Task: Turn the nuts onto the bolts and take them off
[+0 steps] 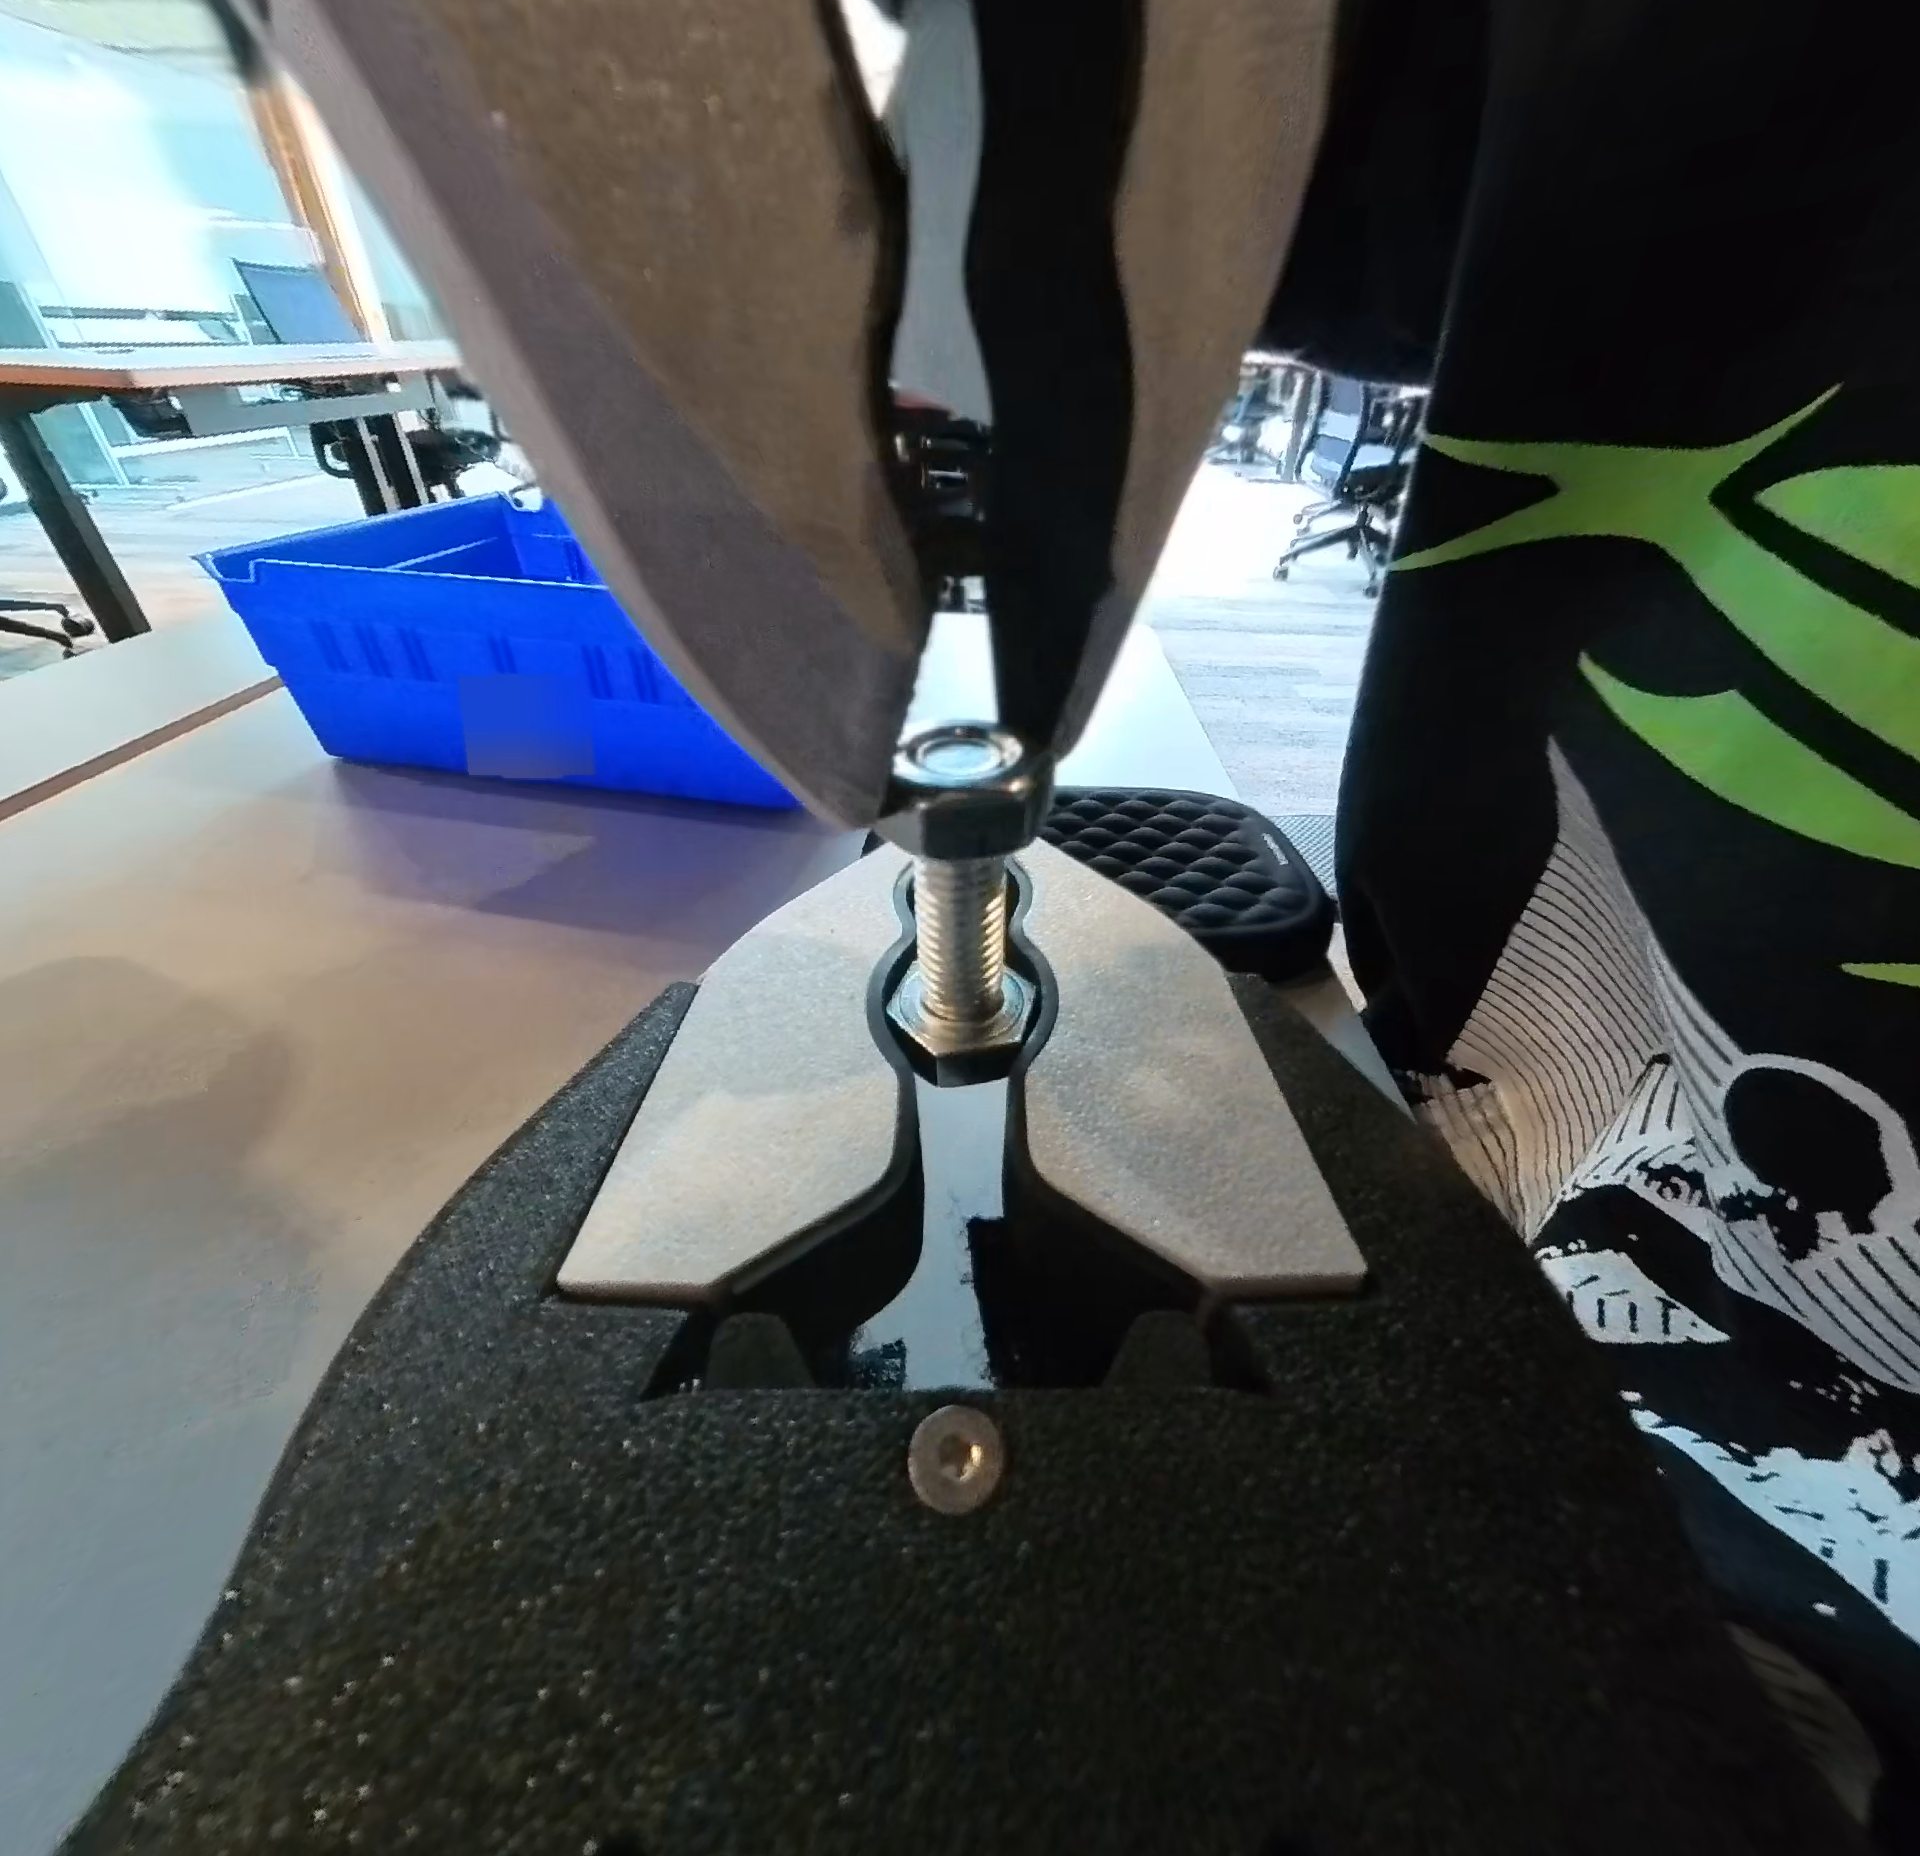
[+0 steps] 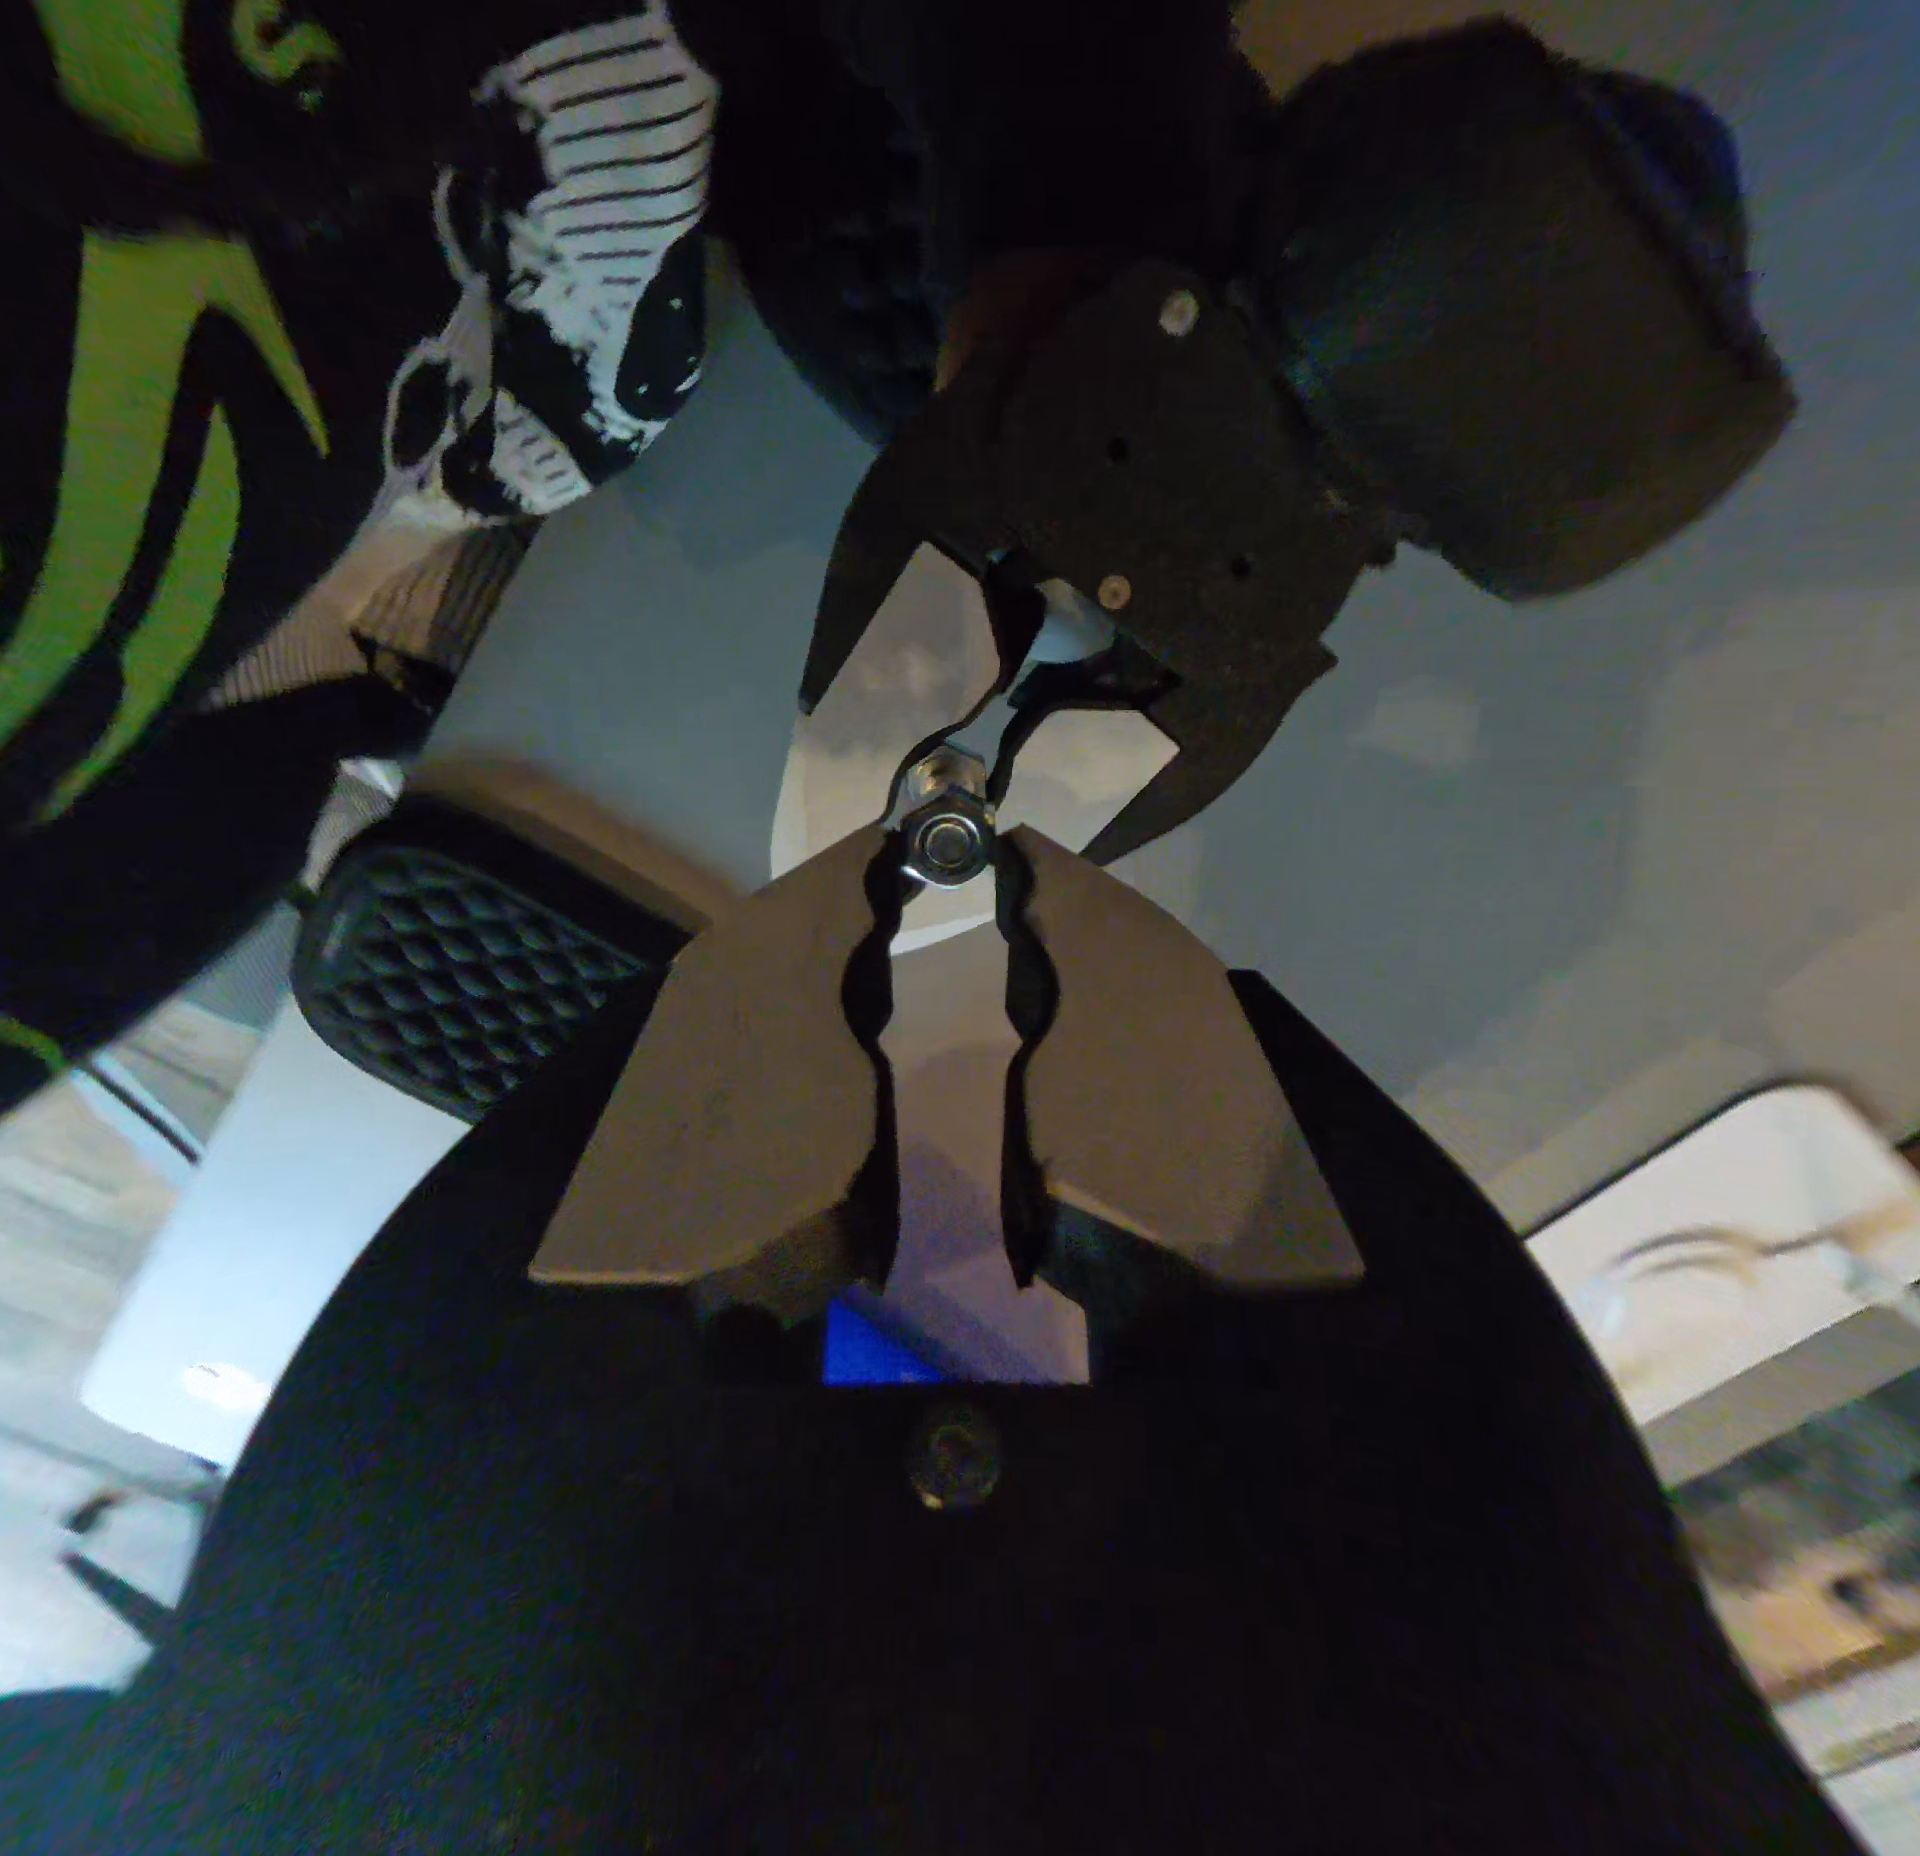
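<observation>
Two grippers share one bolt [image 1: 954, 939]: left gripper [image 1: 956, 1017] clamps its head, right gripper [image 2: 943, 856] pinches the nut [image 1: 961, 778] at the tip; next, I judge, twisting.

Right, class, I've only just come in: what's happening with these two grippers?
A person is working a nut on a bolt held between two handheld grippers. The left gripper clamps the bolt near its head, while the right gripper pinches the nut at the far end of the thread. A blue bin sits on the table behind.
</observation>
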`<state>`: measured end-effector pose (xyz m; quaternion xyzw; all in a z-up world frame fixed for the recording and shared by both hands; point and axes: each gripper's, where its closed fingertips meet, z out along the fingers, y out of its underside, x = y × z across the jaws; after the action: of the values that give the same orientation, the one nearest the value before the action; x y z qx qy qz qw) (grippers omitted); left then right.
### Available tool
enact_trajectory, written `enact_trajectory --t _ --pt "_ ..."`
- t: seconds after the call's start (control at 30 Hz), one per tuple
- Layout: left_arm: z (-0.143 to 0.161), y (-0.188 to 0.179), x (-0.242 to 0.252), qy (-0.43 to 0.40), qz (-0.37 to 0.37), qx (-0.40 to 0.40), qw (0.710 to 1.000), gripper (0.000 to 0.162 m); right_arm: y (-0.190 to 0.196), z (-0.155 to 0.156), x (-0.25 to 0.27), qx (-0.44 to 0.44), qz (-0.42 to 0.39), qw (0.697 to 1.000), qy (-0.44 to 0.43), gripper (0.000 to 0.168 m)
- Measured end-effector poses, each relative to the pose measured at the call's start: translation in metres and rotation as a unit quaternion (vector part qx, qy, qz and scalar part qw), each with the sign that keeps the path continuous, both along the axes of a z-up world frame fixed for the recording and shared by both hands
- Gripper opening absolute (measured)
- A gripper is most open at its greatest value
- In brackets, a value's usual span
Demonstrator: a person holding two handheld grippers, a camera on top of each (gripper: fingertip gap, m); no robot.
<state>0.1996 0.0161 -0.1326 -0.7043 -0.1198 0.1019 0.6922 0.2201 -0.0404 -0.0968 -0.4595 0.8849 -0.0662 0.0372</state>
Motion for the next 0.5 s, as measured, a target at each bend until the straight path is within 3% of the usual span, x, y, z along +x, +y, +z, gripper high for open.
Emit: enact_trajectory --t 0.1,0.2,0.27,0.33,0.4,0.5 --pt "-0.0017 0.0012 0.0004 0.002 0.000 -0.007 1.000 0.011 0.0000 -0.0011 0.0016 -0.003 -0.127 0.992 -0.008 0.016" --pt "-0.0020 0.0005 -0.0009 -0.002 0.003 -0.006 1.000 0.011 -0.0002 -0.0016 -0.0001 -0.007 -0.274 0.961 -0.030 0.017" --pt "-0.0019 0.0007 -0.0010 -0.002 0.004 -0.006 1.000 0.011 0.0006 -0.0013 -0.0004 -0.016 -0.316 0.947 -0.044 0.016" --pt "-0.0008 0.0004 -0.0009 -0.001 0.003 -0.003 1.000 0.011 -0.0012 -0.0013 0.0011 -0.027 -0.334 0.940 -0.059 0.017" --pt "-0.0004 0.0005 -0.0004 0.000 0.002 -0.002 1.000 0.011 -0.0038 -0.0008 0.0044 -0.034 -0.322 0.944 -0.070 0.042" --pt "0.0001 0.0007 0.0001 0.001 0.000 -0.002 1.000 0.011 -0.0065 0.0082 0.0058 -0.046 -0.237 0.968 -0.069 0.045"
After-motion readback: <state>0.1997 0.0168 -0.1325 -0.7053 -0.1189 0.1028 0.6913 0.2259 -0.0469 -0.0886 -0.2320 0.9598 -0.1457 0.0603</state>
